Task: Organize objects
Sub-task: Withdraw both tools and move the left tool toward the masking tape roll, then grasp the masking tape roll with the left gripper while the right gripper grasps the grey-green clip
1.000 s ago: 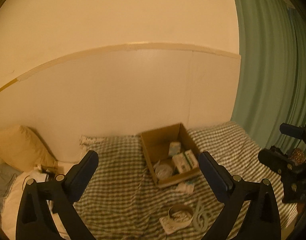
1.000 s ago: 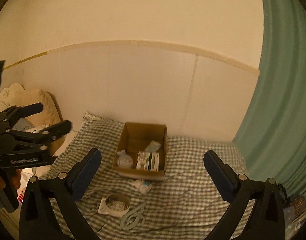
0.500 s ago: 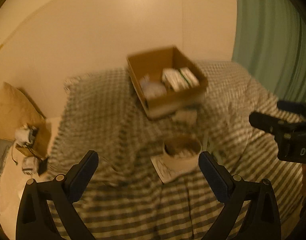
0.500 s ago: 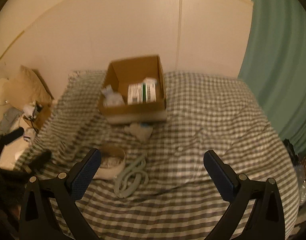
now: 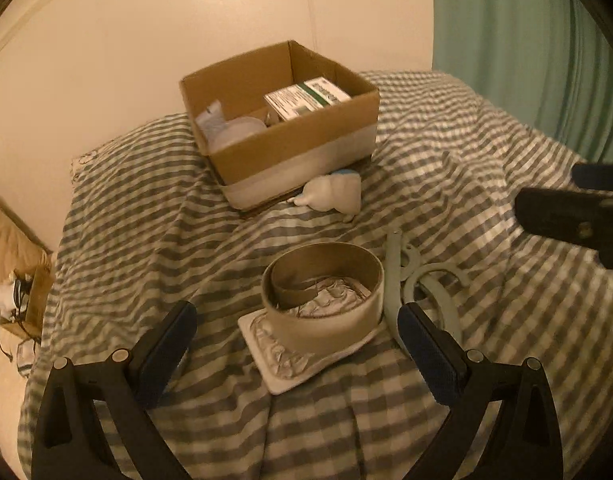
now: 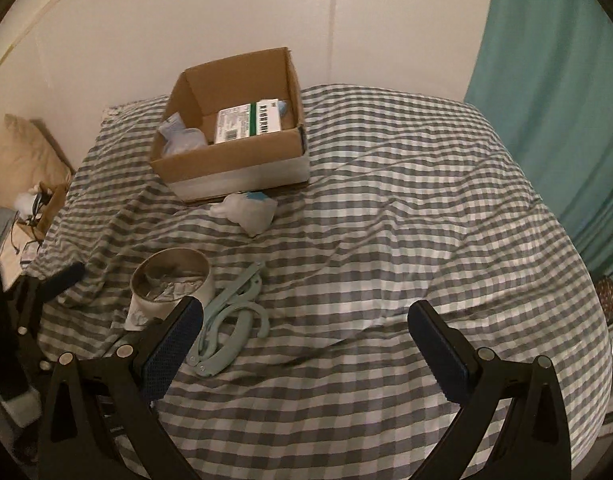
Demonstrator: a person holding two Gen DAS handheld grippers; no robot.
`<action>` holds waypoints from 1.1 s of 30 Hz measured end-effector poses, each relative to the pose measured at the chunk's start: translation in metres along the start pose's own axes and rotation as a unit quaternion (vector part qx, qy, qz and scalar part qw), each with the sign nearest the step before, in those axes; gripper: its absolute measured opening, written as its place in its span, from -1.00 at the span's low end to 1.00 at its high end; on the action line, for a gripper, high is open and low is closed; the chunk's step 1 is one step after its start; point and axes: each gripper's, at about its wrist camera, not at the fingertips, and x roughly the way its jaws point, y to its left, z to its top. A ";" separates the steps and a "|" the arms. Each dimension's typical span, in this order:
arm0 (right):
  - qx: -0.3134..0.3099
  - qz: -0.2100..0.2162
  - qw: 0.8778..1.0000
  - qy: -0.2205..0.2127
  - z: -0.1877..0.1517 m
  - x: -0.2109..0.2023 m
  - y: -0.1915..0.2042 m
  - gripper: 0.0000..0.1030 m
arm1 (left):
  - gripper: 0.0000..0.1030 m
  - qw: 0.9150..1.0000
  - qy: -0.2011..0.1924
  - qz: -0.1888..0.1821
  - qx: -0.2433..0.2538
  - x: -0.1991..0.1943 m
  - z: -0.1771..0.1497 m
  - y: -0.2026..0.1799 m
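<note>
A cardboard box stands on the checked bed, holding a green-and-white carton and a pale bag. Just in front of it lies a white pouch. Nearer me sits a roll of tape on a flat white packet, with a pale green plastic tool beside it. My left gripper is open, its fingers astride the tape roll. My right gripper is open over bare bedding, right of the green tool.
The bed is covered in a grey-and-white checked sheet. A teal curtain hangs at the right. A beige pillow and a small cluttered box sit off the bed's left side. A cream wall stands behind.
Both views have tilted down and moved in toward the bed. The tape roll now lies between my left gripper's fingers, and the green tool sits close to my right gripper.
</note>
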 end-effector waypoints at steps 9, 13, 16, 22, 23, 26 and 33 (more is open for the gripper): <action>-0.013 -0.012 1.000 0.019 -0.002 0.018 0.003 0.99 | 0.57 0.998 0.036 -0.056 -0.020 0.045 0.011 0.001; -0.007 -0.028 0.999 0.036 -0.003 0.034 0.000 0.99 | 0.57 0.998 0.034 -0.056 -0.023 0.039 0.011 0.004; 0.007 -0.033 0.999 0.040 -0.001 0.041 -0.001 0.99 | 0.57 0.997 0.041 -0.046 -0.048 0.025 0.014 0.019; 0.000 -0.038 0.998 0.049 -0.004 0.056 0.014 0.99 | 0.57 0.992 0.059 0.013 -0.111 0.001 0.014 0.075; -0.004 -0.035 0.998 0.054 -0.006 0.060 0.018 0.99 | 0.57 0.991 0.058 0.022 -0.116 -0.002 0.013 0.083; -0.026 -0.020 0.997 0.068 -0.011 0.068 0.039 0.99 | 0.57 0.988 0.060 0.030 -0.142 -0.008 0.007 0.104; -0.082 -0.006 0.992 0.091 -0.023 0.087 0.078 0.84 | 0.57 0.987 0.072 0.039 -0.137 -0.010 -0.004 0.109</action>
